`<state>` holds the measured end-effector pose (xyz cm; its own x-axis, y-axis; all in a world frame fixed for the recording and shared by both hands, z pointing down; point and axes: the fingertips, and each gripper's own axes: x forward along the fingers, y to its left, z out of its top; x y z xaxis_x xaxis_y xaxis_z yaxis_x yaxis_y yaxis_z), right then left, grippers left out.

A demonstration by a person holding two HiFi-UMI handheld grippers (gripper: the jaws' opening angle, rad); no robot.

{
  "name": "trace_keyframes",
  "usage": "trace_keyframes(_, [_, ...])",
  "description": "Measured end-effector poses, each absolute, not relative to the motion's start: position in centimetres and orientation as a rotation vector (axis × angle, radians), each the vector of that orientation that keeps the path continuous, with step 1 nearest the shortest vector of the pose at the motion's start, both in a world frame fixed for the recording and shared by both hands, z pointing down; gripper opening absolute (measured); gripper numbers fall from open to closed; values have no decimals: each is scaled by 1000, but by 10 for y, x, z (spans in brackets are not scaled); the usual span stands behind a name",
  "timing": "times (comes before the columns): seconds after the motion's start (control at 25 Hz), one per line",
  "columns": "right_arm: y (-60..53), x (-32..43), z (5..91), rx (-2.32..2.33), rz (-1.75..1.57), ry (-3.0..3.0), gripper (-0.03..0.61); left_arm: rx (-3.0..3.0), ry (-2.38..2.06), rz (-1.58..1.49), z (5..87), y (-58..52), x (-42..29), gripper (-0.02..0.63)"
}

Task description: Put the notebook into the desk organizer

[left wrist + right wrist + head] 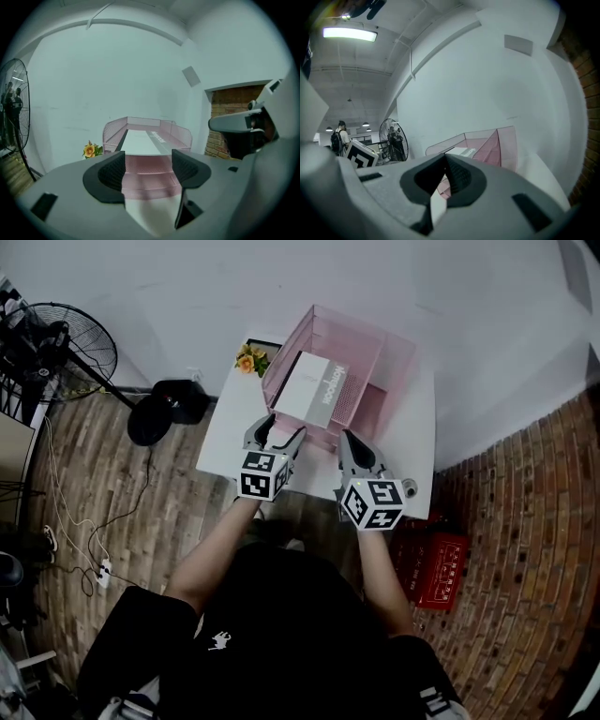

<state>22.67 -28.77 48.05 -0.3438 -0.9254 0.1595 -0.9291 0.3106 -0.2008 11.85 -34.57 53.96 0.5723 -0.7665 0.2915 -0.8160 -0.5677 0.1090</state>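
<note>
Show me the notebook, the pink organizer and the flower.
notebook (312, 388), head view, middle of its white cover
pink organizer (397, 360), head view, right mesh wall
flower (247, 361), head view, orange bloom

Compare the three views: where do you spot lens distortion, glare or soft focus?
Head view: even light, faint shadows, mild wide-angle bending near the edges. Left gripper view: circular fisheye frame, dark corners; the near jaws soft, the pink organizer crisper. Right gripper view: ceiling lamp glares top left; jaws blurred.
</note>
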Motion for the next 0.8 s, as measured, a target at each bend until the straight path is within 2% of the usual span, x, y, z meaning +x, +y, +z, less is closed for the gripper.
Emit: trace_keyframes(0.8, [-301, 244, 481, 1824, 400, -2510, 2, 2600, -1394, 374, 548, -372, 132, 307])
